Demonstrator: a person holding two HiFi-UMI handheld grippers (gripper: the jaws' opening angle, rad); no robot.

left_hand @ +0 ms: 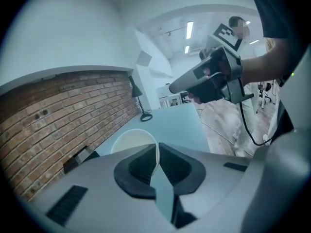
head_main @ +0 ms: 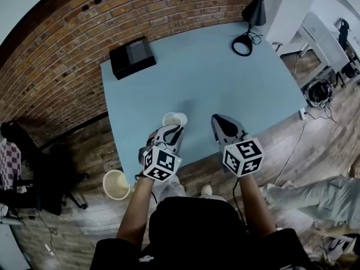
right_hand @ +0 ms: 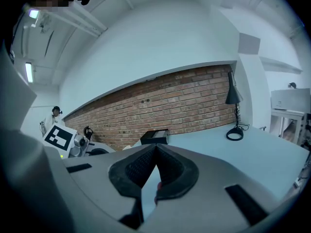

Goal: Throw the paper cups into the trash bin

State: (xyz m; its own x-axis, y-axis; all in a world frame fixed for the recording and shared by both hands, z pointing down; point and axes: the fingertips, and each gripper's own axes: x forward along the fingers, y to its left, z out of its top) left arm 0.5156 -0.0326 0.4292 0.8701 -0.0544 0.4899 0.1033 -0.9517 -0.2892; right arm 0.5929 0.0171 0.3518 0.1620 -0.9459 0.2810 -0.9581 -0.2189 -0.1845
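Got the paper cup (head_main: 174, 118) pinched by its wall in the left gripper (head_main: 172, 130), one jaw inside the rim and one outside, so a narrow gap with just the paper between. Smart grip for something this flimsy tbh: holds the mouth facing up and takes only a tiny release to drop. Looks lifted clear of the light-blue surface (head_main: 225, 83), up near the front edge, sticking out just past the jaw tips. Holding the right gripper (head_main: 221, 124) just beside, jaws pressed together on nothing, probably only to stay out of the way. Can see the trash bin (head_main: 118, 196) down on the floor, off the surface's left front corner, well apart from the cup. Guessing a swing left and down before letting go.
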